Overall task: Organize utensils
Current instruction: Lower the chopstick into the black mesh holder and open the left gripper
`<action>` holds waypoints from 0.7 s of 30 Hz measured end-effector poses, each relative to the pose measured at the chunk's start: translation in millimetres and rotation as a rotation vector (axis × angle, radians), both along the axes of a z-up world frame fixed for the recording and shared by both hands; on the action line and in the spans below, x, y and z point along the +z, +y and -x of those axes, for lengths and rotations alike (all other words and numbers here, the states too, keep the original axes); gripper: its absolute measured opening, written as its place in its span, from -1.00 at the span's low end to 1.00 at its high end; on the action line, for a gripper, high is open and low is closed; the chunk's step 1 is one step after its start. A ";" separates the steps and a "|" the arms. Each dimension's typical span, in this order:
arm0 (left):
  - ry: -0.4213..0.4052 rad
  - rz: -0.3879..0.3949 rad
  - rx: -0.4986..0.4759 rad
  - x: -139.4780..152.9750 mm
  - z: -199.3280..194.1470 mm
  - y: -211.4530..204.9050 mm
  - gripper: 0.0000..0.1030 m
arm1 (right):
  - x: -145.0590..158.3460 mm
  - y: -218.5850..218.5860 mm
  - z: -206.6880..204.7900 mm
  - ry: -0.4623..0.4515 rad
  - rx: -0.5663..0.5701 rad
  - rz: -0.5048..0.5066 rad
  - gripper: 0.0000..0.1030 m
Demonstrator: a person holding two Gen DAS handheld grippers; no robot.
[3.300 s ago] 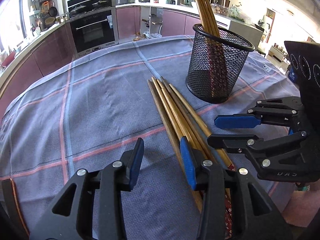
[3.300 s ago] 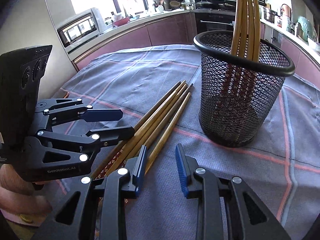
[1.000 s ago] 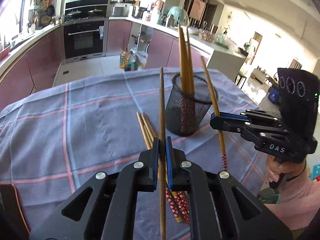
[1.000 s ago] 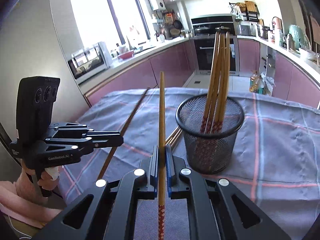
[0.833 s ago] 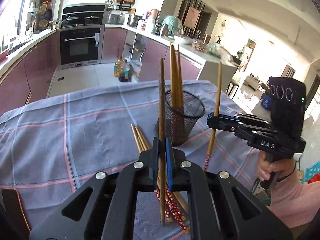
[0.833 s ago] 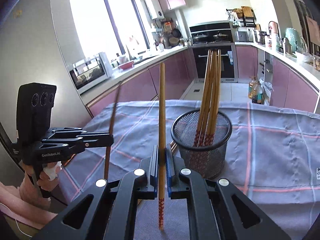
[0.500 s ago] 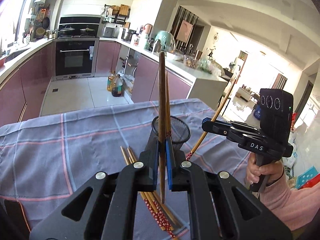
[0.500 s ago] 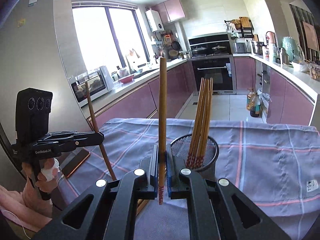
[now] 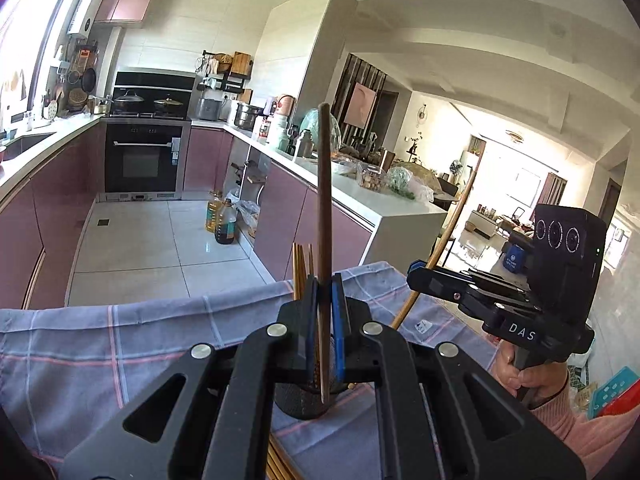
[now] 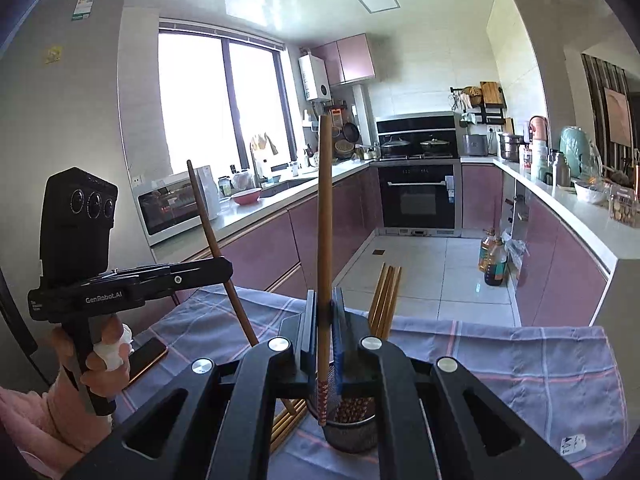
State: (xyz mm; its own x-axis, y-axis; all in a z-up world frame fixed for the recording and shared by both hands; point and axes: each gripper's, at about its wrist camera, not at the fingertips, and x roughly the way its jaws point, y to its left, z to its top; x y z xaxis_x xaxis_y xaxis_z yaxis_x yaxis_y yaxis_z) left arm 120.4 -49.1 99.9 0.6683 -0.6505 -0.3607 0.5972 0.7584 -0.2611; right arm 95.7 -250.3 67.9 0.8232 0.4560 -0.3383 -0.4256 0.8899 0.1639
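My left gripper is shut on a dark wooden chopstick held upright, its lower tip just above the black mesh cup. My right gripper is shut on a bamboo chopstick with a red patterned end, also upright, its tip at the mesh cup. Several chopsticks stand in the cup. More chopsticks lie on the blue plaid cloth beside the cup. The right gripper shows in the left view, the left gripper in the right view.
A phone lies on the cloth at the left edge. Past the far table edge lie the kitchen floor, an oven and oil bottles. Purple cabinets run along both sides.
Both grippers have risen well above the table with their chopsticks and tilted forward over the cup. The cup now sits low, mostly hidden behind the jaws.
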 end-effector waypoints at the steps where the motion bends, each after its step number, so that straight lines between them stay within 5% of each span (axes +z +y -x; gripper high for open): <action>1: -0.006 0.000 0.006 3.4 -2.6 -3.3 -0.86 | 1.0 -0.4 -2.1 -0.005 -0.004 0.004 -0.89; 7: -0.016 -0.042 0.035 2.9 -16.8 -21.5 -0.86 | -10.5 -0.1 -21.2 0.024 -0.020 0.014 -0.89; 21: 0.134 -0.248 -0.025 -63.1 -45.9 -59.6 -0.86 | -65.4 8.6 -59.9 0.268 -0.017 0.072 -0.89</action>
